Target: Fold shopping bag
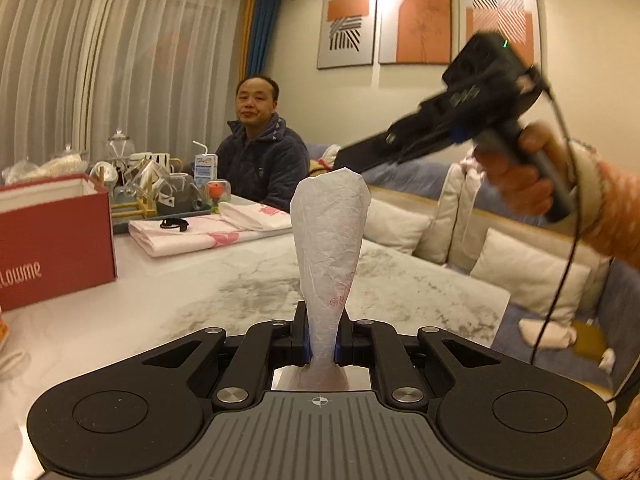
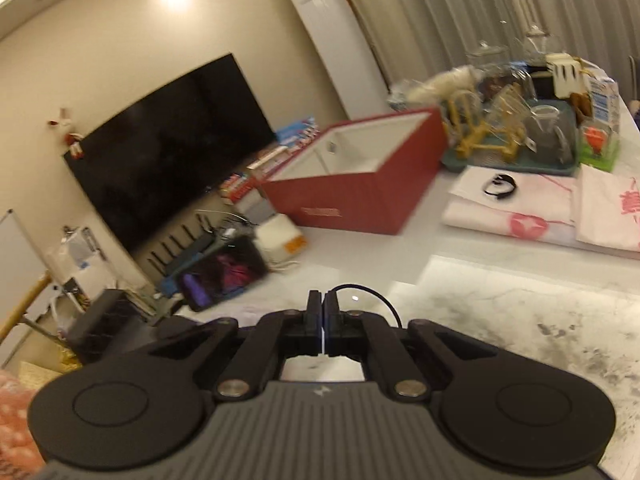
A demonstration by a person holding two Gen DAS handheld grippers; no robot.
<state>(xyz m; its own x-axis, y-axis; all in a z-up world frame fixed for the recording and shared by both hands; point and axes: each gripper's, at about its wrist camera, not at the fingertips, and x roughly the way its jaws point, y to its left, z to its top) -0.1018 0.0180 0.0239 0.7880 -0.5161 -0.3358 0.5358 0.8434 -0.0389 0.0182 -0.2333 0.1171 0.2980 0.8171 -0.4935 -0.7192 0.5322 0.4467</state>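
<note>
Marble-look table (image 1: 224,280) under both my claws, living room w/ sheer curtains behind, three orange-and-white prints on the far wall. My left gripper (image 1: 322,332) is clamped on the shopping bag (image 1: 329,240): thin white crinkly plastic, bunched narrow between the pads, flaring wider as it stands up and away from me, faint red print low on it. Bag is off the table, held only by the left claw, roughly centre of the left view. My right gripper (image 2: 322,320) has its pads pressed together w/ nothing between them; in the left view it's up at the right, motion-blurred, my hand (image 1: 516,176) round its handle, tip close to the bag's top edge but can't tell if touching. Far left on the table: red open box (image 2: 360,184), white inside. Right of it, a stack of folded white bags (image 2: 516,212) w/ pink print, a black hair tie (image 2: 500,188) lying on top. Behind that a teal tray (image 2: 512,160) crowded w/ glassware, a milk carton (image 1: 206,166) w/ straw beside it. A person in a dark fleece jacket (image 1: 264,160) sits at the far side of the table. Sofa w/ pale cushions (image 1: 528,276) off the table's right edge. Right view also shows a dark TV (image 2: 168,152) on the wall, far left.
</note>
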